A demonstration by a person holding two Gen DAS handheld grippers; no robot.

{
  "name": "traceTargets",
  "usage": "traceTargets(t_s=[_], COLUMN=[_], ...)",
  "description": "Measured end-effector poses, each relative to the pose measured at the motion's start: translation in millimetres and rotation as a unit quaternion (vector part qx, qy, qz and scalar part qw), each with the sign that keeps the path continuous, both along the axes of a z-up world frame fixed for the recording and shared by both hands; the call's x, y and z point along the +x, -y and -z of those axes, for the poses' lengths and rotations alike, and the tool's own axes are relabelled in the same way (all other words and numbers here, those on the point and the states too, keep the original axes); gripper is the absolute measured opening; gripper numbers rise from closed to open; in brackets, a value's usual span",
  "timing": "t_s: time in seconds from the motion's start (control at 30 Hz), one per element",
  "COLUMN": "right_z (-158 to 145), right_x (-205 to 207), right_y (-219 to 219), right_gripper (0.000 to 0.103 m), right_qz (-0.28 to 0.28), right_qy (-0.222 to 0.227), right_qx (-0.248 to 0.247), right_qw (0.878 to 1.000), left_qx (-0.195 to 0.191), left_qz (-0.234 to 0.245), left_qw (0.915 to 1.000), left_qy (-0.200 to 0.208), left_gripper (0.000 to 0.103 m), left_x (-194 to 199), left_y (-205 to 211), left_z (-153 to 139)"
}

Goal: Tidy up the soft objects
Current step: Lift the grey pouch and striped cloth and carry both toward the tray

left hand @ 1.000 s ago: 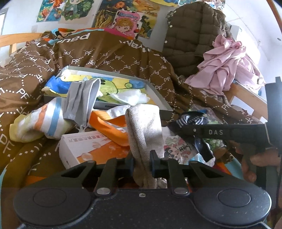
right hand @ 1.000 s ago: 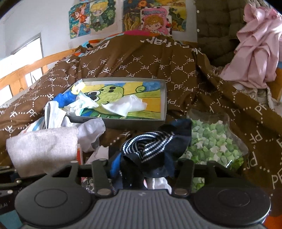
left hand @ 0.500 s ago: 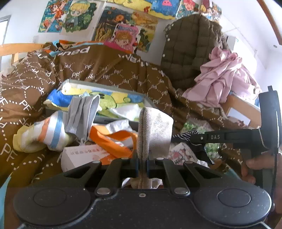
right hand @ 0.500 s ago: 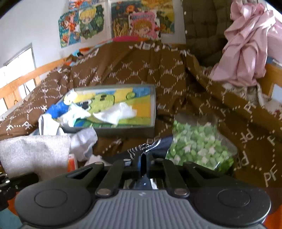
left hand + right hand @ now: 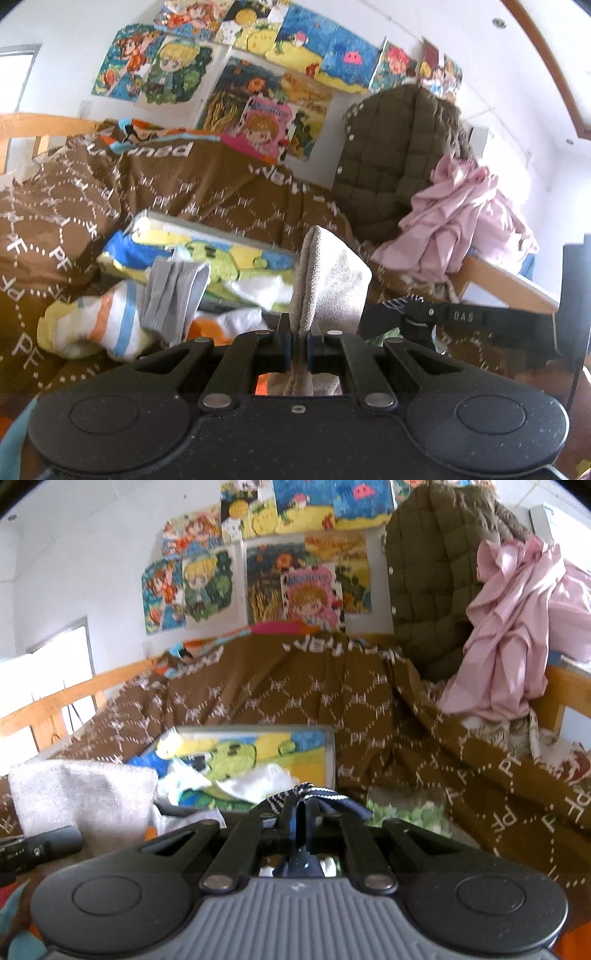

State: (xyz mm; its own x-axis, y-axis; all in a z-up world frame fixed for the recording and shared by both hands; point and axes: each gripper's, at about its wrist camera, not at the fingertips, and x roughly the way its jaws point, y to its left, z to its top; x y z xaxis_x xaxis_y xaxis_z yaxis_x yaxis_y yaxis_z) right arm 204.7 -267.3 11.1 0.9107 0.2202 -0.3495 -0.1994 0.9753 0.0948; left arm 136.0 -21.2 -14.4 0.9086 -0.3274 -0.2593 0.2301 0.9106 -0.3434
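Left gripper (image 5: 299, 341) pinched tight on the beige sock (image 5: 325, 284), cloth standing up between the pads, tail hanging down behind the jaws. Right gripper (image 5: 301, 825) clamped just as tight on the striped sock (image 5: 306, 794), a dark bunch with white bands poking out above the tips. Both socks off the quilt (image 5: 388, 716), both aimed toward the box (image 5: 330, 753) straight ahead.

Looks like the carry stage: two socks lifted, drop not yet made. Best to hold both pinches firm; soft knit slips if pressure eases early. Worth raising enough for the hanging tails to pass over the box's near wall rather than drag on it. Release only once each sock sits above the painted floor of the box, not over the rim.

Now the room to work in. Box already holding white cloth (image 5: 258, 779) in the middle; free floor showing toward the far side. Left of the path, a grey sock (image 5: 173, 295) draped by the box's near corner and a striped yellow-orange sock (image 5: 92, 328) just beside it: easy to snag on a low pass. Right of the path, a bag of green bits (image 5: 406, 814) near the box's right wall. Grippers close side by side, right one's finger visible in the left view, so keeping them parallel should avoid a knock. Bed rail (image 5: 506, 284) and pink cloth (image 5: 454, 229) well off right, no bother.
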Motion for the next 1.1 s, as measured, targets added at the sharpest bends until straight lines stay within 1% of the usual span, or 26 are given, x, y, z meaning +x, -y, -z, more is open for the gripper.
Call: traceTargets(t_s=[0.2,0.33,0.47,0.6,0.73,0.9,1.1], right_z=[-17.2,-22.2,-24.5,-25.2,-23.7,-21.5,-19.1], right_x=[-8.4,-13.1,-13.7,-7.8,4.6,32.4,78.7], right_y=[-2.0,-1.4,1.3,-1.4,-6.6,-17.6,-41.8], right_gripper=[0.005,0.005,0.005,0.005,0.005,0.005,0.005], right_qz=[-0.007,-0.01,-0.011,-0.016,-0.018,-0.019,-0.027], right_qy=[0.032,0.047,0.053,0.062,0.066,0.067,0.06], right_qx=[0.025,0.038,0.051,0.05,0.051,0.062,0.081], right_qw=[0.999,0.998,0.997,0.997,0.996,0.996,0.995], left_qx=[-0.01,-0.018,-0.022,-0.013,-0.008,-0.014,-0.042], left_qz=[-0.004,-0.008,-0.007,-0.008,-0.012,-0.022,-0.052], left_qw=[0.9993,0.9982,0.9976,0.997,0.9965,0.9959,0.9941], left_qy=[0.036,0.057,0.065,0.076,0.082,0.087,0.086], left_gripper=[0.006,0.006,0.006,0.006,0.006,0.006,0.006], left_x=[-4.4,-5.2,-0.4,9.6,31.7,67.2,114.2], left_y=[0.0,-2.5,-6.7,-12.3,-20.5,-35.2,-69.8], left_z=[-24.5,-42.5,-61.6,-79.0,-93.7,-96.8,-78.7])
